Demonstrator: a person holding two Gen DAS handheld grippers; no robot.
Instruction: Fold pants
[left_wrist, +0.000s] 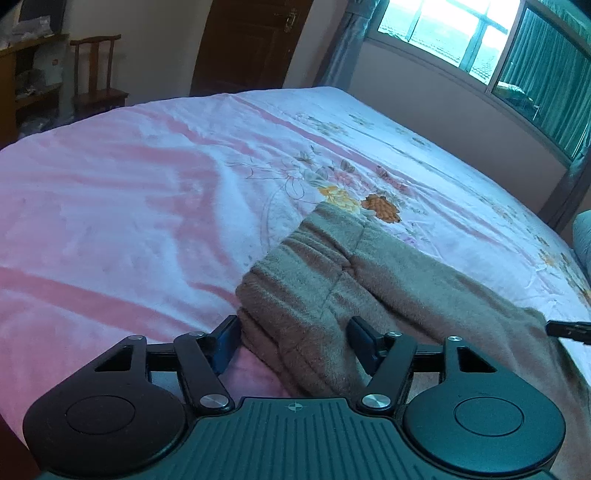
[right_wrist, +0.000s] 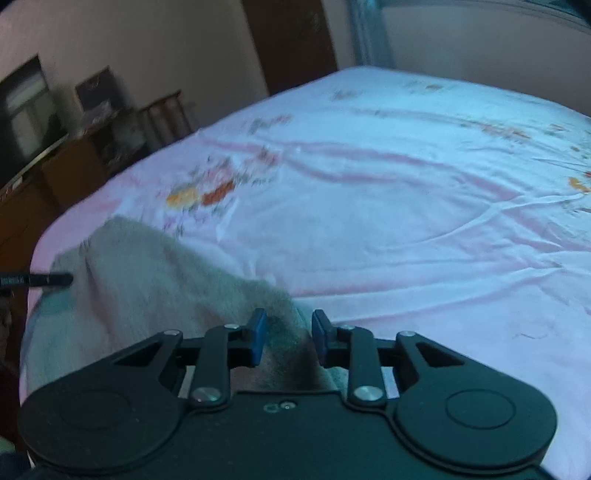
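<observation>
Pants (left_wrist: 332, 288) are lying along the bed's (left_wrist: 110, 206) near edge, left gripper (left_wrist: 291, 339) straddling the waistband half-apart, right gripper (right_wrist: 288, 339) pinching the leg end, which is risking slipping free mid-fold.

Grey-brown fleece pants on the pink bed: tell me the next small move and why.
Probably close the left gripper on the ribbed waistband end of the grey-brown fleece pants. Its fingers straddle that edge, but a gap shows on the left side, so it is not yet pinched. The right gripper already has fabric bunched between its fingers. The pants lie on the pink floral bedspread.
</observation>
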